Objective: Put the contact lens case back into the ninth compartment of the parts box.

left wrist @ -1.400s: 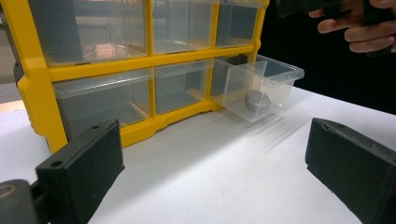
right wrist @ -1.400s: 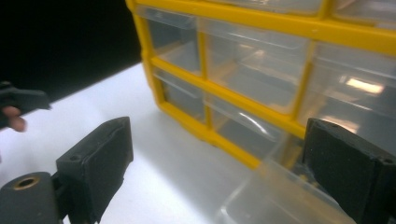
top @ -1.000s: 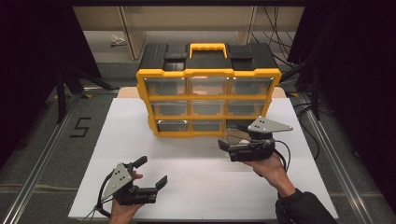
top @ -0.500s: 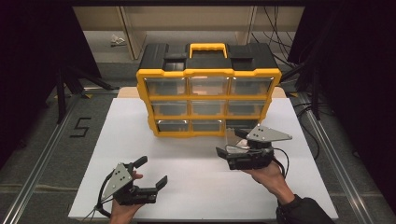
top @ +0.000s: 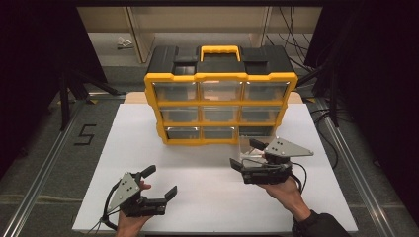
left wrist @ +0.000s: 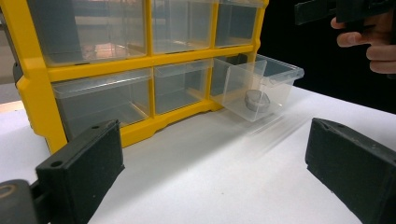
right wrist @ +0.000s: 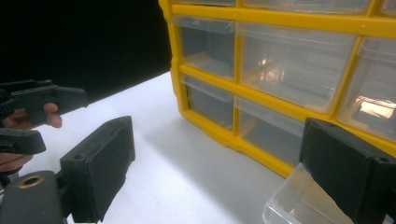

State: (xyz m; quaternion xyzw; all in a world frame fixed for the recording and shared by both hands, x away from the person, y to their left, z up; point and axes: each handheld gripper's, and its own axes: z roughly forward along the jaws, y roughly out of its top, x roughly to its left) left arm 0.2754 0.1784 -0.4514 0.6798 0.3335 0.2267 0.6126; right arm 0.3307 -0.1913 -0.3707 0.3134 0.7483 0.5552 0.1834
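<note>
A yellow and black organiser with clear drawers stands at the back of the white table. Its bottom right drawer is pulled out, and a small round grey piece lies inside. My right gripper hovers just in front of that drawer, jaws open and pointing left, nothing between them. My left gripper is held open near the front left of the table, empty, facing the organiser. The left gripper view also catches the right gripper and its hand at top right.
The organiser's other drawers are pushed in. The white table ends close behind my hands at its front edge. Metal rails run along both sides on the grey floor, and dark stands rise at the left.
My right gripper has drawn back from the organiser's bottom right corner toward the near edge of the table. The left gripper has stayed put.
</note>
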